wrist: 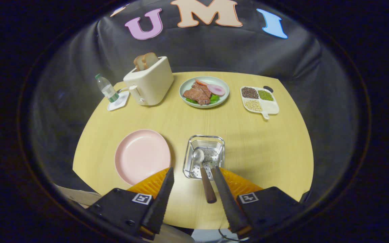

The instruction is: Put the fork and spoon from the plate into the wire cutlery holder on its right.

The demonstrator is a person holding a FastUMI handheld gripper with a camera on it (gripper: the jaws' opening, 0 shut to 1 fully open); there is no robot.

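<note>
The spoon (204,175) lies low in the frame's centre, bowl in the wire cutlery holder (204,156), dark handle running down toward the right finger. The pink plate (142,156) at lower left is bare. The gripper (191,173) hangs released, fingers spread, holding nothing; the fork I cannot make out.

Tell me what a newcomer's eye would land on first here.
First the hand-held gripper, its fingers spread open and holding nothing. Just ahead of them stands the wire cutlery holder with a spoon in it, handle sticking out toward the gripper. Left of the holder lies the pink plate, bare; a toaster with bread stands far beyond.
</note>
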